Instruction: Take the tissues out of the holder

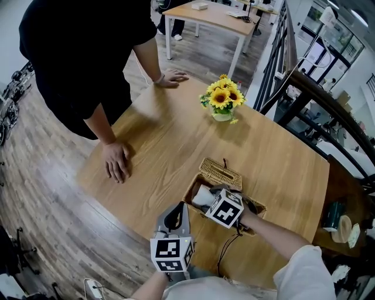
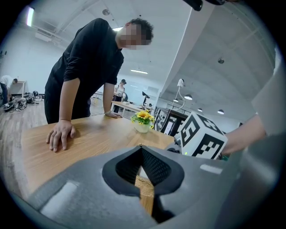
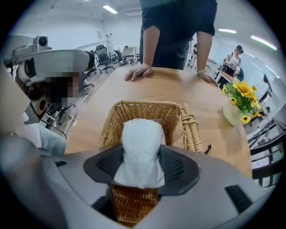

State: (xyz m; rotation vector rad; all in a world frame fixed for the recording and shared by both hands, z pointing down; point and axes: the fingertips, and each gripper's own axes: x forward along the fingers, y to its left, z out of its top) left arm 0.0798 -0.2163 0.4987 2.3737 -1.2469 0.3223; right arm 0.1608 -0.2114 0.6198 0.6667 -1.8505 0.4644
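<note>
Right fingers (image 3: 178, 167): clamped on tissues (image 3: 140, 147), lower end hidden | Left fingers (image 2: 156, 167): pinching basket (image 2: 144, 192) rim, mostly unseen

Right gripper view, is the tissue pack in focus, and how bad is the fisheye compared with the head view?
Right gripper view: tissue pack and wicker holder are sharp and evenly lit, with strong fisheye and black corners. Head view: sharp, with milder bending at the edges and a soft sheen on the table.

Grey-brown plank floor (image 1: 47, 199) surrounds the wooden table (image 1: 170, 140); a second table (image 1: 217, 14) stands beyond, beside a dark railing (image 1: 275, 58).
</note>
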